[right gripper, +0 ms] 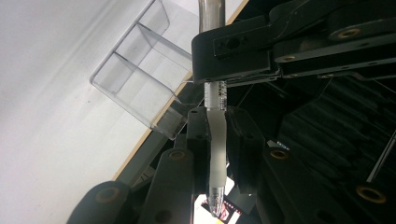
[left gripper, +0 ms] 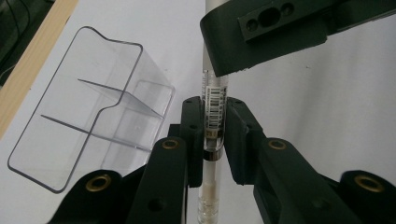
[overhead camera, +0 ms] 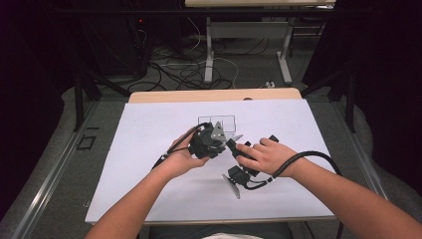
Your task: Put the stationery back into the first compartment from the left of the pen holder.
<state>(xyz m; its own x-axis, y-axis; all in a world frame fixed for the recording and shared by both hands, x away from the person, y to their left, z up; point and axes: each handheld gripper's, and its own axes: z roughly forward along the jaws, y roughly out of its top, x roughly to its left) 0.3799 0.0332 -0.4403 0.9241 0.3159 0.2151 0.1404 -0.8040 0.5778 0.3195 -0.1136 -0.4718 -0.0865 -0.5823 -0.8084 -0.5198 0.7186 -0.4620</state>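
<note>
Pen [left gripper: 214, 109] clamped by both grippers' fingers [left gripper: 192, 135] (barcode end left).

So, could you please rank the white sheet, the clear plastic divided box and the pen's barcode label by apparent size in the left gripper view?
1. white sheet
2. clear plastic divided box
3. barcode label

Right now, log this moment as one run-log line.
left claw: shut on pen | right claw: shut on pen | clear box: on table, untouched
</note>
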